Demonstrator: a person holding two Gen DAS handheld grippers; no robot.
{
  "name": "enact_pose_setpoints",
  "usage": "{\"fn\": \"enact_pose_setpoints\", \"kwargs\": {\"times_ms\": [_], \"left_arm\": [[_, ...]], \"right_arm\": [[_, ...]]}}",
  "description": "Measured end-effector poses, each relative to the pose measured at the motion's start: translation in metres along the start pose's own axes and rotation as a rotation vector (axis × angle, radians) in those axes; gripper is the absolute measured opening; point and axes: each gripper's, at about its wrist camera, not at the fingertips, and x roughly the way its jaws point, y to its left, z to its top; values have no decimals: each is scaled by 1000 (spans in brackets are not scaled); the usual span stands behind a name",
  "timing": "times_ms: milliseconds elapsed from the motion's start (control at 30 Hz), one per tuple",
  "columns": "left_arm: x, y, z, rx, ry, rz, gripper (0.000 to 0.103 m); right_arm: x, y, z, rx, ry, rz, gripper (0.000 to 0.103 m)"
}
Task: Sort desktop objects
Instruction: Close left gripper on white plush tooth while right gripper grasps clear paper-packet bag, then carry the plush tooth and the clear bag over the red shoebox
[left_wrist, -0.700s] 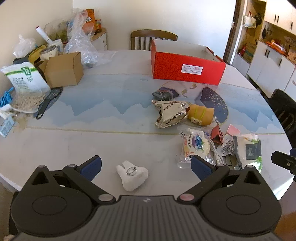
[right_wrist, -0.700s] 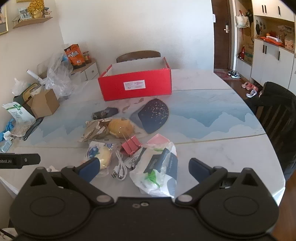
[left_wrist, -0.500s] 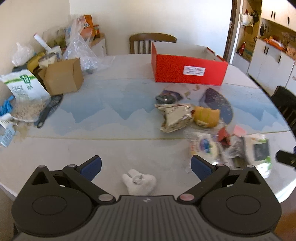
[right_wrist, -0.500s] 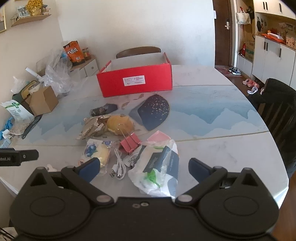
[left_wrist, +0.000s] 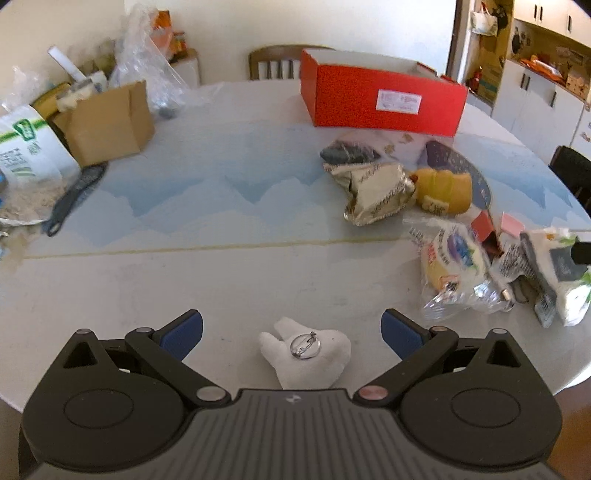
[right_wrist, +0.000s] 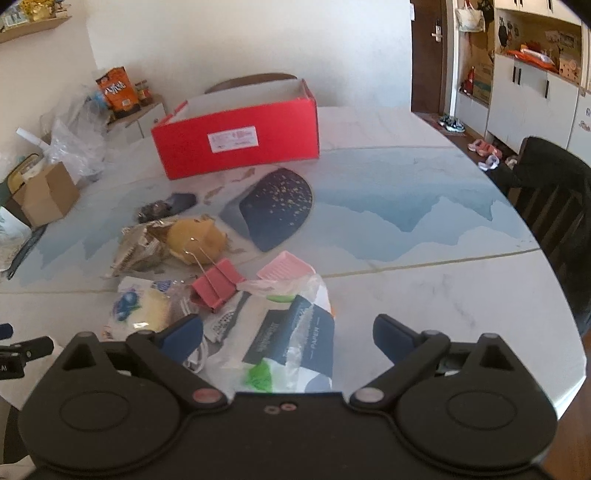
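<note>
- Left wrist view: the left gripper (left_wrist: 291, 332) is spread wide with nothing in it, tilted down at the near edge of the round table (left_wrist: 229, 280). A little white plush brooch (left_wrist: 306, 356) with a metal pin on its back lies flat between the blue pads, but neither pad touches it.
- Same view, right side of the table: a clutter pile with a gold foil snack packet (left_wrist: 376, 192), a yellow plush toy (left_wrist: 445, 190) just beside it, and a clear-wrapped pastry (left_wrist: 456, 269) closer to the near edge.
- The open red box (left_wrist: 380, 98) sits toward the far edge. A cardboard box (left_wrist: 110, 118) is over at the left edge.
- Right wrist view: the right gripper (right_wrist: 288, 332) is also wide open and empty-handed, hovering over a plastic bag with dark blue packets (right_wrist: 291, 339) near the near edge. No pad presses on it.
- Just beyond that: a pink binder clip (right_wrist: 216, 286), a pink ridged pad (right_wrist: 284, 267), and a white cable (right_wrist: 197, 356) partly hidden behind the left finger.
- A dark navy fan-shaped pad with gold specks (right_wrist: 275, 208) lies mid-table, in front of the red box.
</note>
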Motion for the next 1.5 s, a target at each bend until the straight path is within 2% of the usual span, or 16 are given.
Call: {"fn": "enact_pose_setpoints", "kwargs": {"times_ms": [333, 467, 600, 667, 733, 933, 1000, 1100, 1200, 1500], "left_arm": [[16, -2, -22, 87, 40, -33, 103], [20, -3, -24, 103, 40, -43, 102], [22, 1, -21, 84, 37, -64, 89], [21, 1, -19, 94, 31, -73, 77], [20, 1, -15, 103, 25, -85, 60], [24, 3, -6, 110, 40, -109, 55], [26, 4, -2, 108, 48, -124, 54], [31, 4, 5, 105, 59, -141, 53], [35, 3, 13, 112, 62, -158, 53], [44, -6, 55, 182, 34, -215, 53]], "right_arm": [[28, 0, -3, 23, 69, -22, 94], [36, -3, -3, 43, 96, -16, 87], [41, -7, -3, 75, 115, 4, 81], [42, -7, -3, 82, 122, 15, 76], [43, -7, -3, 90, 126, 25, 70], [38, -6, 1, 104, 110, 27, 52], [35, -9, 2, 126, 102, 33, 43], [33, -10, 6, 135, 91, 26, 37], [29, -10, 10, 141, 72, 8, 33], [8, -11, 25, 214, 1, -26, 32]]}}
